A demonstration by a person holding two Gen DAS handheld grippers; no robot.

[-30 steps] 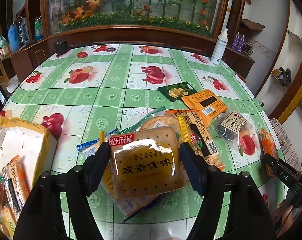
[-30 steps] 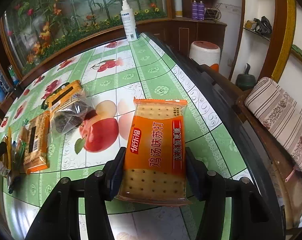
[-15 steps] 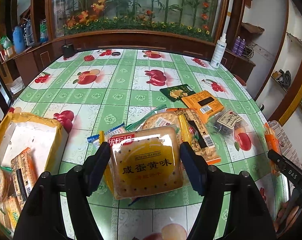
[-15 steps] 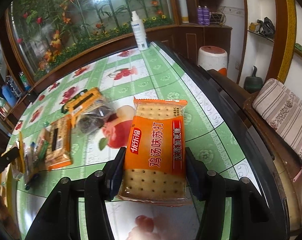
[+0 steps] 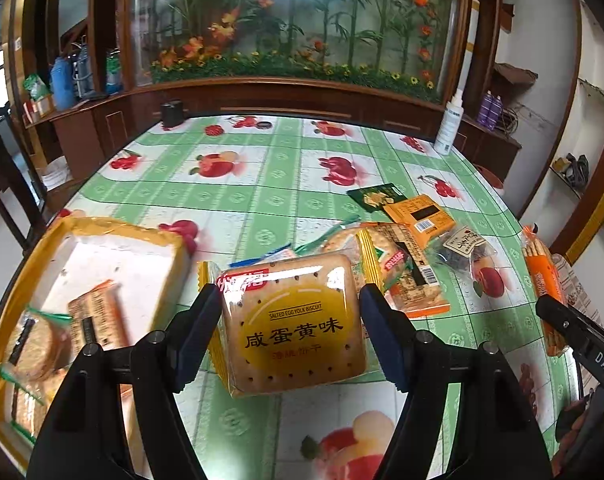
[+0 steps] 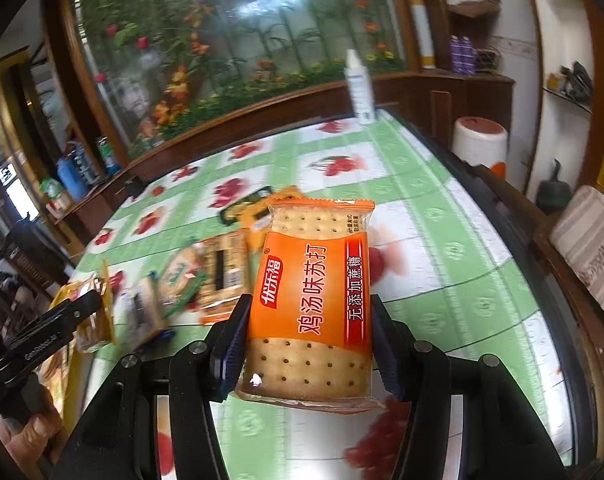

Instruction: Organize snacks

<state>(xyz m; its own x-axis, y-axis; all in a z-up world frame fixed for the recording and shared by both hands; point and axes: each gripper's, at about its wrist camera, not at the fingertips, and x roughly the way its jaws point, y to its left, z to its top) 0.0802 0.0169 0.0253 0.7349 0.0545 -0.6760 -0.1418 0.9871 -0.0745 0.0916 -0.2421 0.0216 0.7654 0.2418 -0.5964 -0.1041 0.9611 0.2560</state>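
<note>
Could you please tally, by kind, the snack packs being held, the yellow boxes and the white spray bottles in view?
Held snack packs: 2 (salted egg yolk biscuit pack, orange cracker pack)
Yellow box: 1
White spray bottle: 1
Total: 4

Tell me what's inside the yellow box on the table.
The yellow box holds a few wrapped snacks near its lower left: a round cracker pack and an orange packet. The left gripper hides its near corner.

Far ahead, a white spray bottle (image 5: 448, 126) stands at the table's far right edge; a small black cup (image 5: 172, 112) at its far left; purple bottles (image 5: 489, 107) on the cabinet behind.
</note>
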